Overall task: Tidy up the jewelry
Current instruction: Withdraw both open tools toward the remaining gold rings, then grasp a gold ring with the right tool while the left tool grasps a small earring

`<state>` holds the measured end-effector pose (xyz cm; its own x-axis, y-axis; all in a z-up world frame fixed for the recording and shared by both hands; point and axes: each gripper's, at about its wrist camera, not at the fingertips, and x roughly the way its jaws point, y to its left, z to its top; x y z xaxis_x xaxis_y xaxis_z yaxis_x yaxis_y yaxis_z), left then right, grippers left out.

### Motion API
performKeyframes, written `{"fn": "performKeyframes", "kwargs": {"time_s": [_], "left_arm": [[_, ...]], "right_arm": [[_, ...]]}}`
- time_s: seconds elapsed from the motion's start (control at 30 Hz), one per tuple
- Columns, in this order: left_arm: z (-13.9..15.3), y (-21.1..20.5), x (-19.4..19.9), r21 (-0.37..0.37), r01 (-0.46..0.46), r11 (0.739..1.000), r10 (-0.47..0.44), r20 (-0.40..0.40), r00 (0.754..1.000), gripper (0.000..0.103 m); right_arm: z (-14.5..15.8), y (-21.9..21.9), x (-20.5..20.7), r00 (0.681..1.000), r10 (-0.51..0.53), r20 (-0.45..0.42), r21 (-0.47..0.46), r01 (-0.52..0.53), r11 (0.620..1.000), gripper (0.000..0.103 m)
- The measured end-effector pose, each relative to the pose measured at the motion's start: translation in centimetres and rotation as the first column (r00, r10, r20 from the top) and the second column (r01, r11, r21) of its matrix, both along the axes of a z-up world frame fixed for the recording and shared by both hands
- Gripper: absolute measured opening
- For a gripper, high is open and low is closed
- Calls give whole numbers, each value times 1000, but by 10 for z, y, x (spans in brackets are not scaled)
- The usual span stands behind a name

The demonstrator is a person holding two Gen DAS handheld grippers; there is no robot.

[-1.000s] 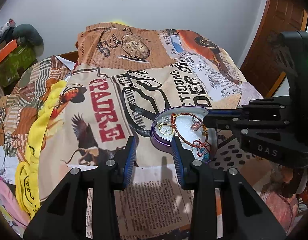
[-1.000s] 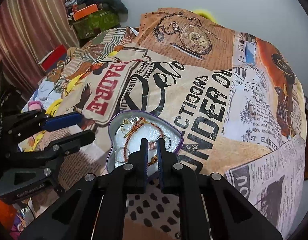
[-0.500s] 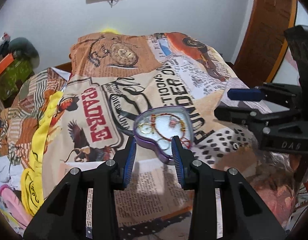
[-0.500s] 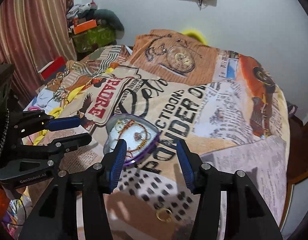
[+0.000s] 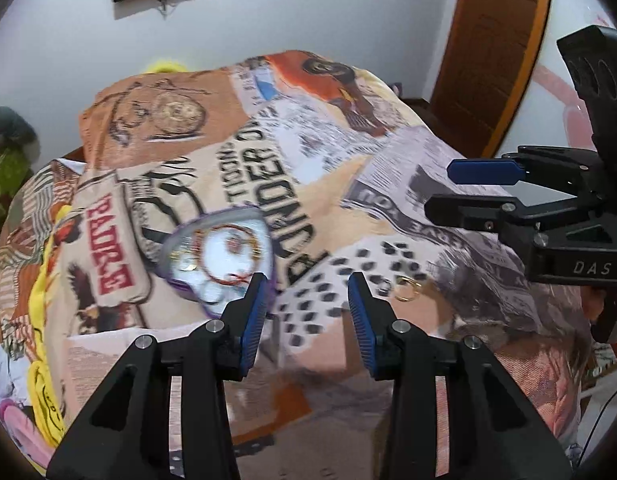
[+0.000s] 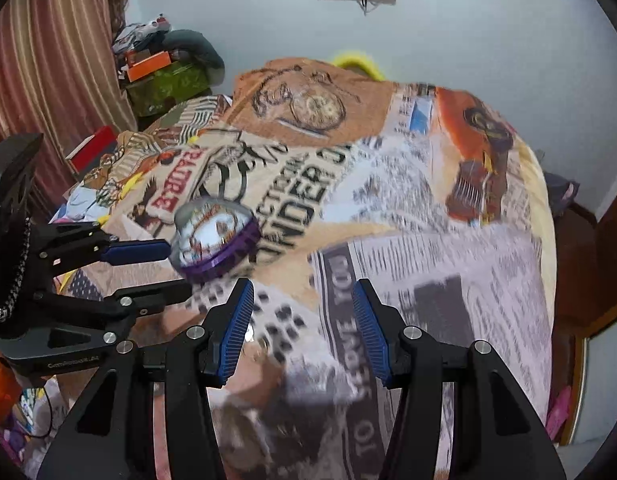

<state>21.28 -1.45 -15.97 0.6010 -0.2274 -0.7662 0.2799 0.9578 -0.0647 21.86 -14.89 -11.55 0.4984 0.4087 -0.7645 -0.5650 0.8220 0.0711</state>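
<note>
A purple heart-shaped tin [image 5: 172,240] with a white lining sits on the printed bedspread and holds a red-and-gold bracelet [image 5: 224,248] and small gold pieces. It also shows in the right wrist view [image 6: 222,256]. A gold ring [image 5: 407,292] lies loose on the spotted patch of the spread, right of the tin. My left gripper [image 5: 306,312] is open and empty, just in front of the tin and ring. My right gripper [image 6: 300,328] is open and empty, to the right of the tin; it shows at the right in the left wrist view [image 5: 464,188].
The printed bedspread [image 6: 388,208] covers the whole bed. Yellow cloth [image 5: 44,320] and piled clothes lie at the left. A green box [image 6: 168,84] and clutter stand by the striped curtain [image 6: 48,60]. A wooden door [image 5: 496,48] is at the right.
My right gripper opened, released what it held over the tin, and pulled back to the right. Both grippers backed away and swung right; the tin now sits further left in both views.
</note>
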Motion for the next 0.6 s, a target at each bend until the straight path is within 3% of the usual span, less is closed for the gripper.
{"fn": "performKeyframes", "kwargs": {"time_s": [0.2,0.4,0.43,0.53,0.6], "left_arm": [[-19,-14,-2,5,30,1000,-29,-53,998,40],[-26,-10,-7,-32,19,999,-21,-78,997,40],[-26,-9,-8,-36,15,999,-17,-77,997,40],[-26,-4,-8,-50,2,999,-6,-77,997,40],[-28,-2,-7,-66,-2,998,-4,-86,996,40]], "right_arm": [[-31,-7,-3,990,31,-135,17,-29,999,48],[-43,10,-16,988,108,-109,-19,-110,994,48],[-43,14,-17,989,116,-95,-27,-119,993,45],[-47,18,-18,987,136,-86,-32,-139,990,24],[-50,19,-19,988,135,-81,-25,-138,990,17]]}}
